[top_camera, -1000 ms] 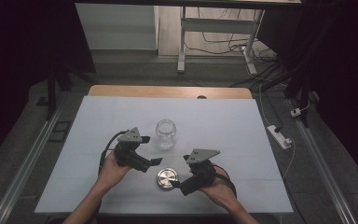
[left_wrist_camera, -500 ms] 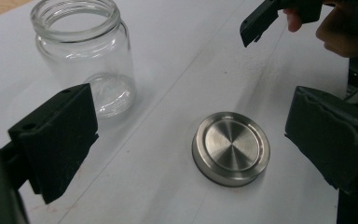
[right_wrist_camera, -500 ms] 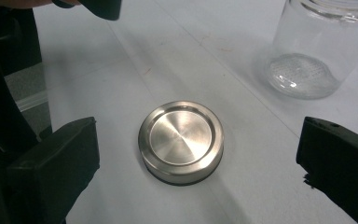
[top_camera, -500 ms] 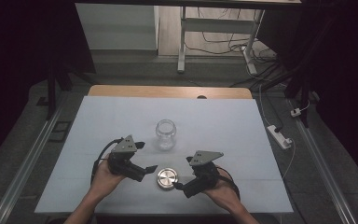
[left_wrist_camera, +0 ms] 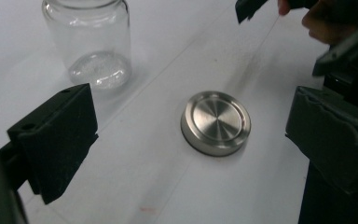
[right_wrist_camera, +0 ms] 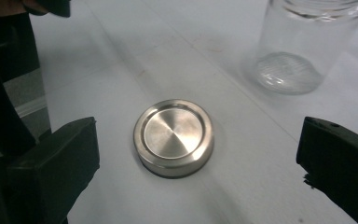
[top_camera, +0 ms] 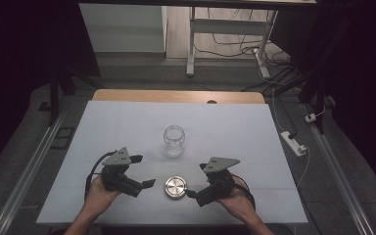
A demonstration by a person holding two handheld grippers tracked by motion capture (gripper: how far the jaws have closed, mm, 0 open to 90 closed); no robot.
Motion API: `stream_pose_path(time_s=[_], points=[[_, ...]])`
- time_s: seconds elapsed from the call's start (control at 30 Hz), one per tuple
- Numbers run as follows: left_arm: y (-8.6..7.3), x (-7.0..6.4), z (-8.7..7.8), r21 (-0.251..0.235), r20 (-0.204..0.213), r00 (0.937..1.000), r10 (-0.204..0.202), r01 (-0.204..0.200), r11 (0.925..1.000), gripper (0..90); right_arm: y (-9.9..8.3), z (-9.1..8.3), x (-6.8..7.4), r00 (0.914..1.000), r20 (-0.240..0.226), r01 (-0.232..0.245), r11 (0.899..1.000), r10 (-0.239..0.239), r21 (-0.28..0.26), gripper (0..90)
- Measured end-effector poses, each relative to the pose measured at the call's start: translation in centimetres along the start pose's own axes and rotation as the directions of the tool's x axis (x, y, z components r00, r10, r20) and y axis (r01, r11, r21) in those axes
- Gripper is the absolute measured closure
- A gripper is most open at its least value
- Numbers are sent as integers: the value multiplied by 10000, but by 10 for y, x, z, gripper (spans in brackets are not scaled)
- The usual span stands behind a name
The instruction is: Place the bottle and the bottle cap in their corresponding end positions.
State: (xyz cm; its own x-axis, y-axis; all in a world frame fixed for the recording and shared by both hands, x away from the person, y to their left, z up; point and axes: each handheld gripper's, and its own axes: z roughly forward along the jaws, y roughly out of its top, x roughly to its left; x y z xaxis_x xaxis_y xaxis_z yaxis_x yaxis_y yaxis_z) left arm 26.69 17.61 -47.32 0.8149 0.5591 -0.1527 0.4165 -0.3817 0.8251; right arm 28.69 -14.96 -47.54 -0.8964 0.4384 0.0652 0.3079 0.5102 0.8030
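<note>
High view: one jar [top_camera: 174, 141] stands open in the middle of the table [top_camera: 254, 132]; one lid [top_camera: 175, 187] lies flat nearer the person, apart from the jar; the left gripper [top_camera: 144, 172] sits just left of the lid with its jaws spread wide and nothing in them; the right gripper [top_camera: 195, 183] sits just right of the lid, its lower jaw tip very near the rim; I cannot tell from here if it touches.

Left gripper view: the lid [left_wrist_camera: 216, 122] lies between the two black jaws, a bit closer to the right one; both jaws are wide apart and hold nothing; the jar [left_wrist_camera: 89, 42] stands behind, empty, with no lid on; the other gripper [left_wrist_camera: 251, 7] peeks in at the top.

Right gripper view: the lid [right_wrist_camera: 173, 136] lies between the jaws, which are wide apart and hold nothing; the jar [right_wrist_camera: 306, 44] stands farther back.

I think the step now is picking up the lid; next, one gripper must close on its rim, lift it, and set it flat on the jar's mouth.

Count: one jar; one lid; two grippers.
</note>
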Motion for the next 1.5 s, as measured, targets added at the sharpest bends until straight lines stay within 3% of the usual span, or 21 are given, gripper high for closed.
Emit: stream_pose_path(time_s=[0.4,0.87,1.1,1.5], points=[[-28,-5,-20,160,-465,9980,-418,426,9990,25,-14,-28,-10,9955,806,-480,9982,507,-346,0],[-59,-2,-51,-78,-1054,9870,-1213,1211,9926,24,-34,-55,-15,9824,1603,-895,9949,958,-461,0],[-77,-3,-66,57,-1664,9762,-1393,1422,9898,24,-48,-70,-18,9709,2045,-1154,9917,1245,-558,0],[-104,0,-87,-95,-2203,9533,-2067,2098,9777,24,-71,-93,-23,9438,2765,-1688,9833,1810,-673,0]])
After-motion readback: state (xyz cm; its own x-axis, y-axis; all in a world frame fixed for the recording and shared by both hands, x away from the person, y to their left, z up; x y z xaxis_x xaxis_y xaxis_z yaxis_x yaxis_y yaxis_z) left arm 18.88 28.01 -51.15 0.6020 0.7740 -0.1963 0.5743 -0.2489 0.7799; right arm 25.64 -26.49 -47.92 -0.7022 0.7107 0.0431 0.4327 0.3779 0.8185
